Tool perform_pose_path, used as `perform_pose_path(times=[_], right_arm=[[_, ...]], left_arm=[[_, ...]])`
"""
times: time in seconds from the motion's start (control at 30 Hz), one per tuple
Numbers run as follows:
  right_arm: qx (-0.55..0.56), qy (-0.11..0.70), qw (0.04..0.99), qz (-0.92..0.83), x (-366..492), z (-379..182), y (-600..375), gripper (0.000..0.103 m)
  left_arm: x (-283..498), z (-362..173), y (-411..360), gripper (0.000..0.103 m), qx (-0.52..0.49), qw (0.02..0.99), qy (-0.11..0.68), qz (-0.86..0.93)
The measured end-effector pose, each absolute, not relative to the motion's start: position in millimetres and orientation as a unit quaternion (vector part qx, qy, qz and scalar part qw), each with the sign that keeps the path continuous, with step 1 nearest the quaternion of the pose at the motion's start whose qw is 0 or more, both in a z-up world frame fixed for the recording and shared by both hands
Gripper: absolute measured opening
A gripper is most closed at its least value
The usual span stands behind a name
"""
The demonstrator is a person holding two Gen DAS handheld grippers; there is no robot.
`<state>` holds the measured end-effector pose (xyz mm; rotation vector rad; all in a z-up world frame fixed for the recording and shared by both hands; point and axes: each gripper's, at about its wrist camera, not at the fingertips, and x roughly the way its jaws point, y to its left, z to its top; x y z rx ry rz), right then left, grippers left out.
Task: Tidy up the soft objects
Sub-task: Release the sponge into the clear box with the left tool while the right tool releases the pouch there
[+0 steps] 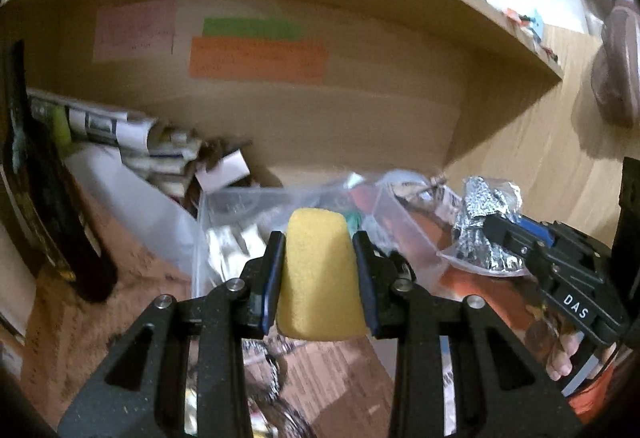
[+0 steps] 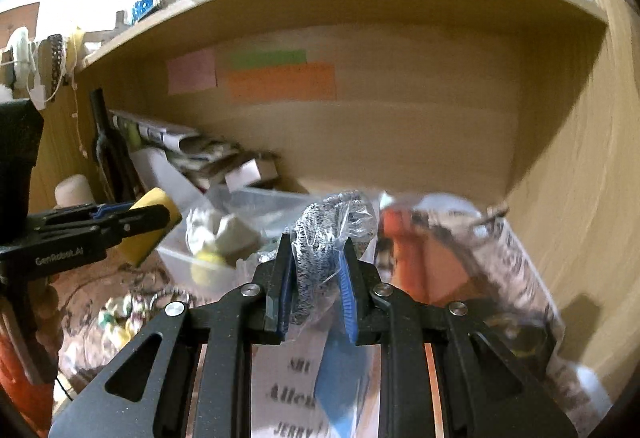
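Yellow sponge [image 1: 320, 274] squeezed between left gripper [image 1: 320, 258] fingers; silver scrubber in plastic wrap [image 2: 320, 258] pinched by right gripper [image 2: 316, 278], clear bin [image 1: 280, 206] at 12 o'clock.

White letters "DAS" stand on the black body of the right gripper [image 1: 490, 228], seen from the left wrist. From the right wrist, "GenRobot.AI" runs along the side of the left gripper [image 2: 160, 218]. Beneath the right gripper a printed sheet [image 2: 288, 390] shows blurred black letters, roughly "Alle" and "JERRY". The sticky notes [image 1: 256, 58] on the shelf back carry writing too faint to read.
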<state>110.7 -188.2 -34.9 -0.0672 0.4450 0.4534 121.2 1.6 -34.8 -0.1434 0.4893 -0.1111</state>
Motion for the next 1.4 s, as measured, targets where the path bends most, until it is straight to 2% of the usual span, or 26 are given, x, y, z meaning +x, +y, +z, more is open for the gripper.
perform_pose_path(times=[0.33, 0.67, 1.03, 1.1, 1.13, 1.17, 1.23, 1.3, 1.4], right_arm=[[-0.062, 0.201, 0.95, 0.232, 141.2, -27.0, -165.8, 0.019], [-0.071, 0.274, 0.93, 0.233, 184.7, -63.8, -150.4, 0.019], [-0.096, 0.324, 0.916, 0.218, 205.4, -94.7, -142.4, 0.021], [-0.102, 0.326, 0.915, 0.215, 204.8, -96.3, -140.9, 0.022], [-0.104, 0.326, 0.915, 0.214, 206.5, -96.8, -140.4, 0.023], [-0.106, 0.327, 0.915, 0.213, 206.5, -97.1, -140.2, 0.026], [-0.11, 0.328, 0.915, 0.209, 207.4, -97.5, -140.2, 0.035], [-0.112, 0.326, 0.916, 0.206, 206.3, -96.4, -140.9, 0.054], [-0.111, 0.314, 0.92, 0.205, 202.0, -91.5, -142.8, 0.061]], left_arm=[[168.4, -37.7, 3.1, 0.034, -0.07, 0.958, 0.274, -0.051], [221.3, -72.7, -6.9, 0.034, -0.063, 0.935, 0.345, -0.058], [243.1, -104.6, -15.7, 0.034, -0.059, 0.915, 0.395, -0.061], [243.7, -105.1, -16.1, 0.037, -0.059, 0.913, 0.399, -0.063], [243.8, -105.5, -16.8, 0.044, -0.059, 0.911, 0.402, -0.066], [243.3, -105.1, -17.5, 0.048, -0.059, 0.911, 0.404, -0.065], [240.7, -102.9, -17.6, 0.064, -0.061, 0.913, 0.398, -0.062], [236.6, -99.1, -17.2, 0.066, -0.061, 0.916, 0.391, -0.061], [228.7, -90.0, -15.5, 0.066, -0.061, 0.92, 0.382, -0.063]])
